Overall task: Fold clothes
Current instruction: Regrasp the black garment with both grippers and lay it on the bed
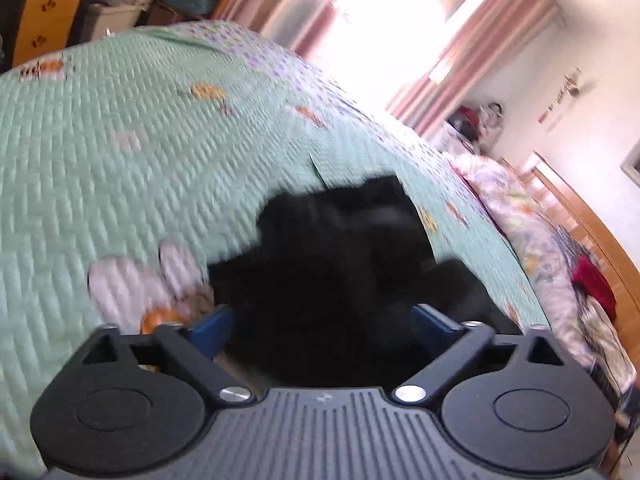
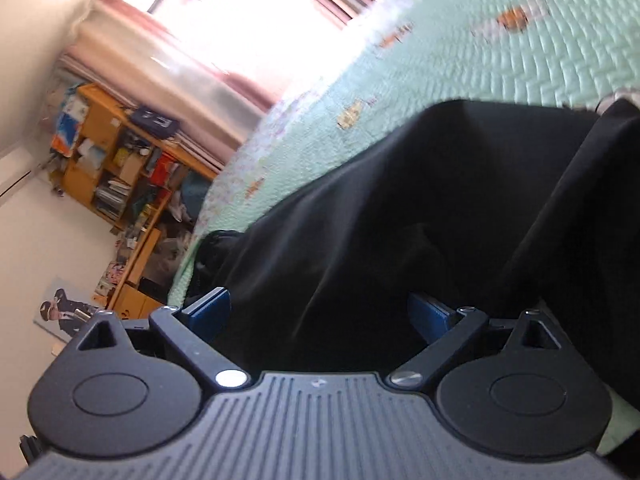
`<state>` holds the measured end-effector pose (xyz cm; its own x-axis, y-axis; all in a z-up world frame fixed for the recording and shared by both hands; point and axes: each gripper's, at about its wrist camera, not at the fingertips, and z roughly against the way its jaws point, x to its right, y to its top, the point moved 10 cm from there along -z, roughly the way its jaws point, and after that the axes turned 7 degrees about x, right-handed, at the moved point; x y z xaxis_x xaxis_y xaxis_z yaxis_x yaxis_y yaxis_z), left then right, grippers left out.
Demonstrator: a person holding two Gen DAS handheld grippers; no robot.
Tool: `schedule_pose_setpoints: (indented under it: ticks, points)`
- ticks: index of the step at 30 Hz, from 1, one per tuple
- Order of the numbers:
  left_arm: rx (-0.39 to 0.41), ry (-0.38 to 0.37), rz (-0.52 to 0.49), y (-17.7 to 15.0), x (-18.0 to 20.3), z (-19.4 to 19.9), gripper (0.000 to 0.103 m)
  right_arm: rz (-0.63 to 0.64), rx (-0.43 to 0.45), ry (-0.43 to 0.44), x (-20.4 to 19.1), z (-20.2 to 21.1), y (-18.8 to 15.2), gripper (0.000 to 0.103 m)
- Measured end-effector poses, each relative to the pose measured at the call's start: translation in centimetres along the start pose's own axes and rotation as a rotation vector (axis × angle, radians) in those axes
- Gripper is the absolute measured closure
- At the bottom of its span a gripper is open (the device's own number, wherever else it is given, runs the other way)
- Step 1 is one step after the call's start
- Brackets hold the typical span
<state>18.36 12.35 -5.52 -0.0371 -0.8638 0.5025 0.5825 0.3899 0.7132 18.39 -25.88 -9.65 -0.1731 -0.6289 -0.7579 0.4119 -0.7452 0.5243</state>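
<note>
A black garment (image 1: 340,256) lies bunched on a mint-green quilted bedspread (image 1: 120,168). In the left wrist view my left gripper (image 1: 320,320) has its blue fingers (image 1: 212,328) spread wide, with the black cloth filling the gap between them and hiding the fingertips. In the right wrist view the same black garment (image 2: 420,208) drapes over my right gripper (image 2: 320,312), whose blue fingers (image 2: 208,312) also stand wide apart with cloth between them. Neither view shows the cloth pinched. The bedspread also shows in the right wrist view (image 2: 440,60).
A patterned duvet and pile of clothes (image 1: 560,264) lie along the bed's right side by a wooden headboard. Wooden shelves (image 2: 120,168) full of items stand beyond the bed. A bright window with pink curtains (image 1: 400,32) is behind. Wooden drawers (image 1: 48,12) stand at far left.
</note>
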Motion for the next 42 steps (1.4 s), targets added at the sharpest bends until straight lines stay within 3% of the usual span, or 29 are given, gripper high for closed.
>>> schedule_pose_setpoints:
  ticks: [5, 7, 8, 10, 11, 12, 13, 15, 19, 24, 26, 28, 30, 32, 34, 38, 41, 42]
  points:
    - [-0.053, 0.095, -0.037, 3.0, 0.1, -4.7, 0.002, -0.040, -0.031, -0.029, -0.2, -3.5, -0.5, 0.007]
    - [-0.081, 0.092, -0.011, 2.9, 0.1, -6.5, 0.002, -0.015, -0.024, -0.028, -0.2, -3.4, -0.9, 0.010]
    - [-0.098, 0.087, 0.000, 2.7, 0.3, -7.3, 0.005, 0.015, -0.012, -0.030, -0.2, -3.2, -1.1, 0.016]
    - [-0.126, 0.058, -0.007, 1.7, 1.1, -8.7, 0.016, 0.078, -0.005, -0.057, 0.1, -3.0, -1.5, 0.068]
    - [-0.139, 0.042, -0.013, 1.2, 1.6, -9.4, 0.030, 0.062, -0.014, -0.046, 0.4, -2.9, -1.7, 0.072]
    - [-0.139, 0.032, -0.019, 0.8, 2.0, -9.7, 0.051, 0.048, -0.019, -0.034, 0.7, -2.7, -1.8, 0.077]
    - [-0.134, 0.020, -0.020, 0.5, 2.3, -9.8, 0.057, 0.039, -0.011, -0.022, 0.8, -2.4, -1.8, 0.082]
    - [-0.101, 0.005, -0.022, 0.2, 2.9, -9.1, 0.063, 0.022, 0.005, 0.004, 0.9, -1.8, -1.7, 0.089]
    - [-0.017, -0.048, -0.050, 1.4, 4.7, -5.1, 0.070, 0.034, 0.059, 0.064, -0.8, 0.2, -0.8, 0.093]
    - [0.163, -0.188, -0.058, 4.7, 6.6, 5.3, 0.074, 0.067, 0.125, 0.170, -4.4, 4.2, 0.5, 0.094]
    - [0.242, -0.252, -0.051, 5.8, 6.6, 10.6, 0.073, 0.126, 0.132, 0.263, -6.7, 7.1, 0.0, 0.094]
    - [0.280, -0.268, -0.021, 5.5, 4.1, 14.7, 0.069, 0.249, 0.108, 0.371, -9.2, 11.1, -1.9, 0.094]
    - [0.243, -0.207, 0.027, 3.6, 0.0, 16.2, 0.064, 0.359, 0.018, 0.431, -9.7, 13.8, -5.0, 0.093]
    - [0.163, -0.109, 0.121, 0.3, -4.7, 15.8, 0.063, 0.377, -0.093, 0.361, -7.4, 14.1, -7.9, 0.090]
    - [0.075, -0.020, 0.244, -3.7, -9.5, 14.9, 0.062, 0.311, -0.170, 0.257, -4.1, 13.4, -9.9, 0.086]
    - [0.039, 0.062, 0.294, -6.9, -13.0, 14.8, 0.055, 0.154, -0.178, 0.211, -1.1, 14.2, -10.6, 0.083]
    - [0.059, 0.043, 0.239, -5.0, -12.5, 15.6, 0.049, 0.175, -0.086, 0.257, -2.9, 16.2, -8.4, 0.063]
    - [0.063, 0.044, 0.219, -4.5, -12.1, 15.8, 0.048, 0.193, -0.040, 0.265, -3.7, 16.7, -7.5, 0.047]
